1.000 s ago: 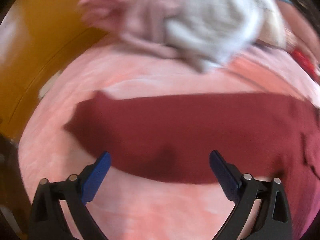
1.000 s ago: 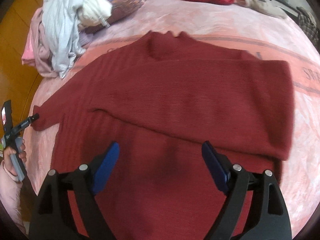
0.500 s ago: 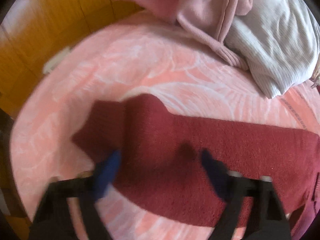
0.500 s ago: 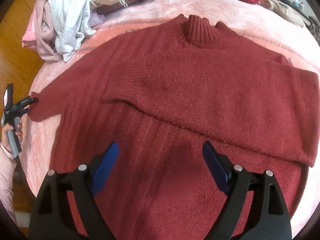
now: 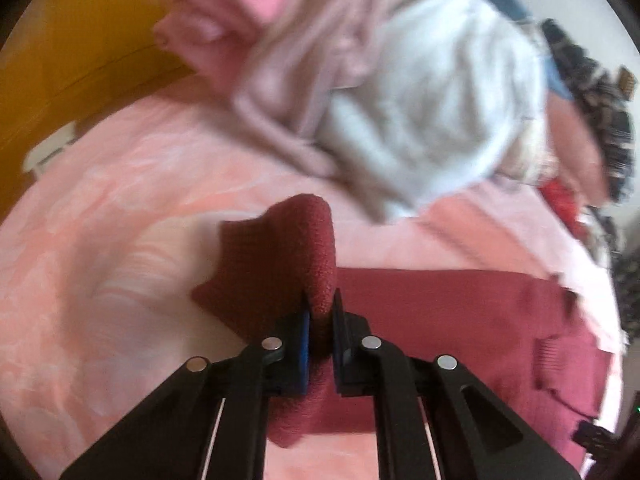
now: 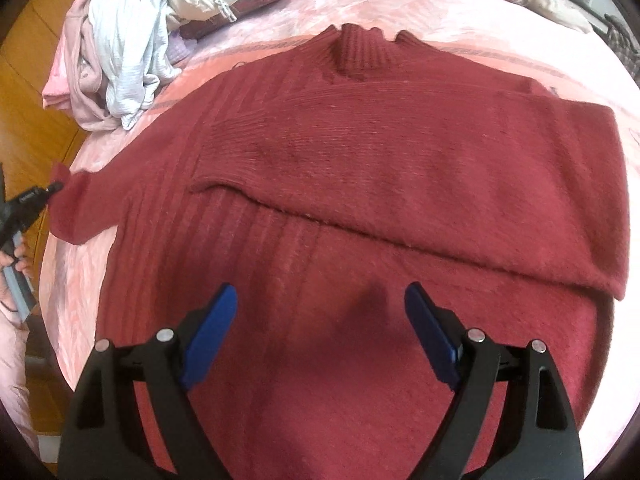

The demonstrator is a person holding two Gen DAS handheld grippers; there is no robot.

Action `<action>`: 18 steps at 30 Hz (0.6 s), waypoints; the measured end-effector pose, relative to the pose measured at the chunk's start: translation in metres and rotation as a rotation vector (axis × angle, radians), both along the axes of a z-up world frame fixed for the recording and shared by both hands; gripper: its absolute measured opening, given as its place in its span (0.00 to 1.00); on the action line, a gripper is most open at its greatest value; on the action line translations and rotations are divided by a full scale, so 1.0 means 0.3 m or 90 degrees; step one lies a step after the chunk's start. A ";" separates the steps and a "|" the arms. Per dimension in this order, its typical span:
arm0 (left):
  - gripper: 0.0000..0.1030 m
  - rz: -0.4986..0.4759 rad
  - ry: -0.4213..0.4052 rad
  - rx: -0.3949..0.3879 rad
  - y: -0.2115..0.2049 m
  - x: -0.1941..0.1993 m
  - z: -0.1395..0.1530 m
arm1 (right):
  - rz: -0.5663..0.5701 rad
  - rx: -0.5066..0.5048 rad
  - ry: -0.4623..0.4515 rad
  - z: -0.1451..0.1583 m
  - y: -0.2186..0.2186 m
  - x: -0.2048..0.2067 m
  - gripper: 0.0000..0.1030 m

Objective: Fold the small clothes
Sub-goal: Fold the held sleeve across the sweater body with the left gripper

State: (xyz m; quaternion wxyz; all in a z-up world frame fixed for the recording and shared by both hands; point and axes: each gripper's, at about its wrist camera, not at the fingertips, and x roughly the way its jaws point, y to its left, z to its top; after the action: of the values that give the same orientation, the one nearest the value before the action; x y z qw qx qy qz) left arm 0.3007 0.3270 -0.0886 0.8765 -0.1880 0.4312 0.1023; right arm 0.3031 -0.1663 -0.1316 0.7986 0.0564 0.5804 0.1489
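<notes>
The left gripper (image 5: 320,320) pinches the maroon sweater's (image 6: 360,160) sleeve cuff (image 5: 292,260) between its jaws for folding inward, while the right gripper (image 6: 320,340) hovers, jaws spread.

Both wrist cams look down – shared sweater (image 6: 360,184).

A bedroom in a home: a bed (image 6: 500,32) spread with a soft pink patterned blanket fills both views. At its far left corner sits a heap of loose clothes (image 6: 120,60), pink, pale grey and cream. Beyond that corner of the bed, warm orange wooden floor (image 6: 24,120) shows.
</notes>
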 end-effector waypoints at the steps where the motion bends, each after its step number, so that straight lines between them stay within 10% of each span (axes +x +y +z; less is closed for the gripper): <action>1: 0.08 -0.020 -0.009 -0.010 -0.052 0.006 0.018 | -0.003 0.002 -0.002 0.006 -0.015 -0.010 0.83; 18: 0.08 -0.297 -0.020 -0.088 -0.935 0.093 0.034 | -0.043 0.023 -0.032 0.064 -0.234 -0.138 0.83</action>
State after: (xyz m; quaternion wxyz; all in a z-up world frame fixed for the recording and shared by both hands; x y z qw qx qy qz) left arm 0.3286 0.0467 -0.0783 0.8682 -0.1442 0.4550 -0.1358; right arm 0.2617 -0.2365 -0.1125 0.8164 0.0870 0.5551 0.1337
